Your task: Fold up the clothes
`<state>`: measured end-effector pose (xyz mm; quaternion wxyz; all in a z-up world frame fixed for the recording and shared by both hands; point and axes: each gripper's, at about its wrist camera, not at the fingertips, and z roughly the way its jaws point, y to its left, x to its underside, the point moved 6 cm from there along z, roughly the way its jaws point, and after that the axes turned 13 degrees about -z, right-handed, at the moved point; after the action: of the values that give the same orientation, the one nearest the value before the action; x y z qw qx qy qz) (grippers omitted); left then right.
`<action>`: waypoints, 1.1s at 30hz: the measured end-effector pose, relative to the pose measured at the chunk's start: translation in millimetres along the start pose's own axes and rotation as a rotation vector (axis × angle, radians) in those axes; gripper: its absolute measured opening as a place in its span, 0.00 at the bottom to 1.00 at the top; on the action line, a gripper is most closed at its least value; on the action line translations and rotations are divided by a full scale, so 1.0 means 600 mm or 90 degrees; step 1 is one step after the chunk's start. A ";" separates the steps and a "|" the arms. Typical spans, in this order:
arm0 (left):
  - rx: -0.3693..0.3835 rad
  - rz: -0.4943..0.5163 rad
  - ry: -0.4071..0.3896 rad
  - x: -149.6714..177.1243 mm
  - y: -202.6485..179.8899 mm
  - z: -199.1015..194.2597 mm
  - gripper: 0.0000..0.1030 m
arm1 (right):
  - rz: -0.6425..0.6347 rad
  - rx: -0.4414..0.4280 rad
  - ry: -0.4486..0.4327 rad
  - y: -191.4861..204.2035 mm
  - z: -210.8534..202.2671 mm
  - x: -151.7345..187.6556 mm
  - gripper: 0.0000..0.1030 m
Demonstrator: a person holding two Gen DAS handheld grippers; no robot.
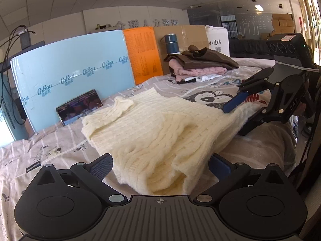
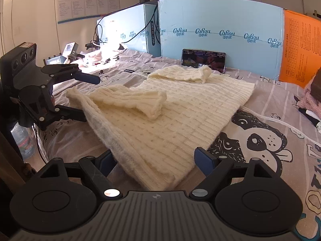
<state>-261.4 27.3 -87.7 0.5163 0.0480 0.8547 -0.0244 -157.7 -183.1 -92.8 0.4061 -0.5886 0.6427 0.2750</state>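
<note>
A cream cable-knit sweater lies flat on the bed's printed sheet, both sleeves folded across its body. My left gripper is open at the near bed edge, its fingers either side of the sweater's bottom corner. In the right wrist view the left gripper has one finger above and one below that corner. My right gripper is open too, straddling the other bottom corner of the sweater. In the left wrist view the right gripper has its blue finger over the hem.
A pile of folded brown and pink clothes sits at the far right of the bed. A phone leans on the light-blue board behind the sweater. An orange board, cardboard and a flask line the back.
</note>
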 end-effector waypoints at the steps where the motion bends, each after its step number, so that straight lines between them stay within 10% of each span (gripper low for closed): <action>1: 0.008 0.008 0.005 0.004 -0.005 0.000 0.99 | -0.008 -0.005 -0.006 0.002 -0.001 -0.001 0.69; 12: -0.023 0.036 -0.023 0.009 0.004 -0.011 0.81 | -0.051 -0.016 -0.025 0.003 -0.001 -0.010 0.36; 18: 0.011 0.050 -0.038 -0.005 0.000 -0.010 0.21 | -0.044 -0.007 -0.068 -0.011 -0.008 -0.037 0.20; 33: -0.036 0.028 -0.165 -0.124 0.102 0.056 0.18 | 0.005 0.105 -0.221 -0.109 0.020 -0.155 0.17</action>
<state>-191.2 80.9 -37.0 0.6242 0.0487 0.7798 0.0054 -93.2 -133.6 -12.4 0.5566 -0.4943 0.5857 0.3205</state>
